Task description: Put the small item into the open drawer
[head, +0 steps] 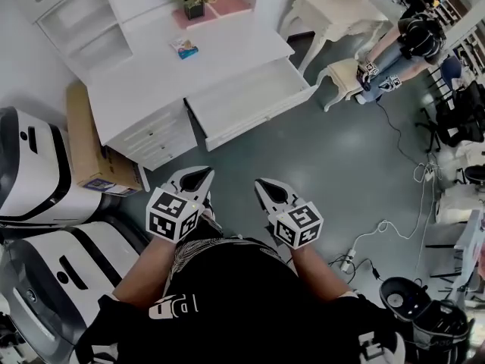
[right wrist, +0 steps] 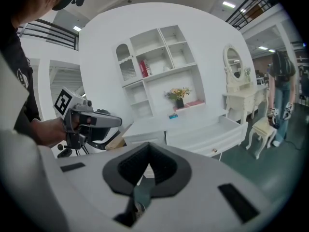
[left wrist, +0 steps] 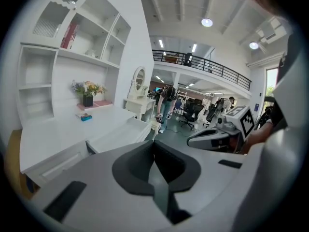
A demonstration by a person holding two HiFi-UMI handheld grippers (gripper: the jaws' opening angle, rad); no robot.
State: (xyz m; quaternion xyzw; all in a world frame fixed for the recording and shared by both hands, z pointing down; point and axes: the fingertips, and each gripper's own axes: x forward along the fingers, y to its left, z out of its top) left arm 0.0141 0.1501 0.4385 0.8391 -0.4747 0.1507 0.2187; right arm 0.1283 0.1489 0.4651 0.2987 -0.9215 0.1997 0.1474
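Head view: left gripper (head: 205,172) and right gripper (head: 260,183) both pinched closed, nothing between the jaws, side by side above the floor, well apart from the bench (head: 148,82). Small item (head: 184,48) lies on the bench top behind the open drawer (head: 258,117), near the flower vase (head: 195,7).

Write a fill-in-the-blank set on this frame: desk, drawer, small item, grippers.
The small blue item lies on the white wooden desk's ____, near the dark pot of flowers.
The desk's wide white drawer stands ____, and the item is not in it.
The left gripper and the right gripper both have their jaws ____, with nothing between them.
Missing words: top; open; shut.
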